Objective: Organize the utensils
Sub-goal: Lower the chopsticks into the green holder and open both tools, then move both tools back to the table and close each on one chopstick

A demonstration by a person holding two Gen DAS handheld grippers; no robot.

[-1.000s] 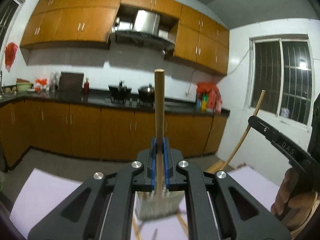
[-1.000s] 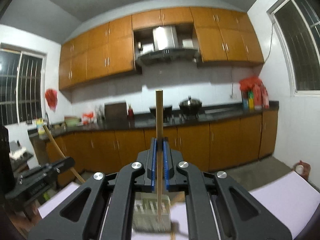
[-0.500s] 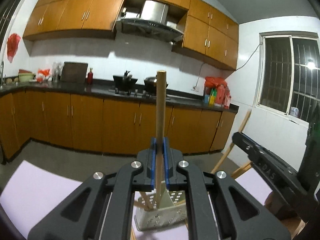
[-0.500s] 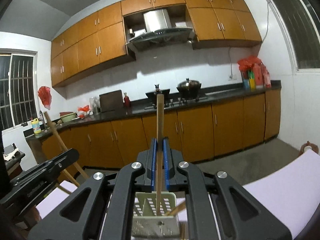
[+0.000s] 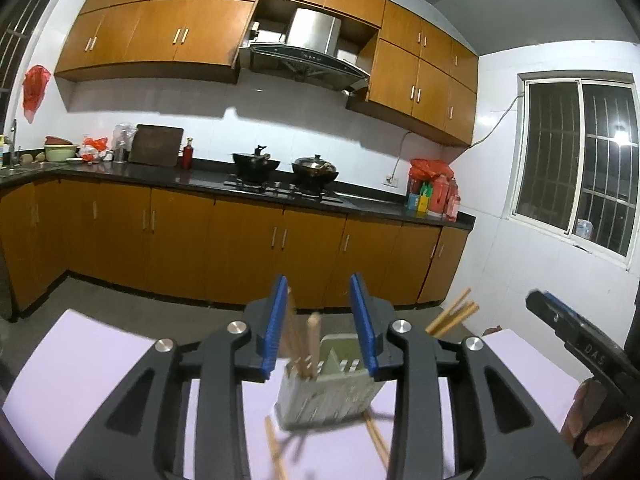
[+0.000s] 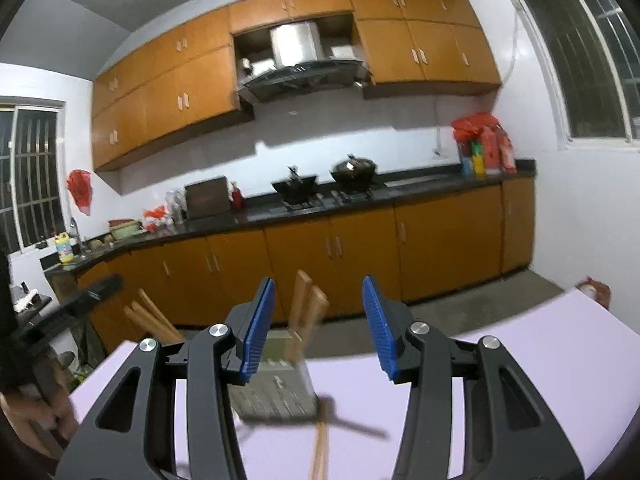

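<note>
Perforated utensil holder with chopsticks standing in it, both grippers spread wide above it.

The pale utensil holder sits low in the centre of the left wrist view on the lavender table, with wooden chopsticks upright inside and loose chopsticks lying on the table in front of it. The left gripper has its blue-padded jaws wide apart and grips nothing. In the right wrist view the right gripper is equally wide and empty, the blurred holder between its jaws at lower centre. A second bundle of chopsticks leans at right of centre. Behind, wooden cabinets span mid-frame beneath a black counter with pots.
</note>
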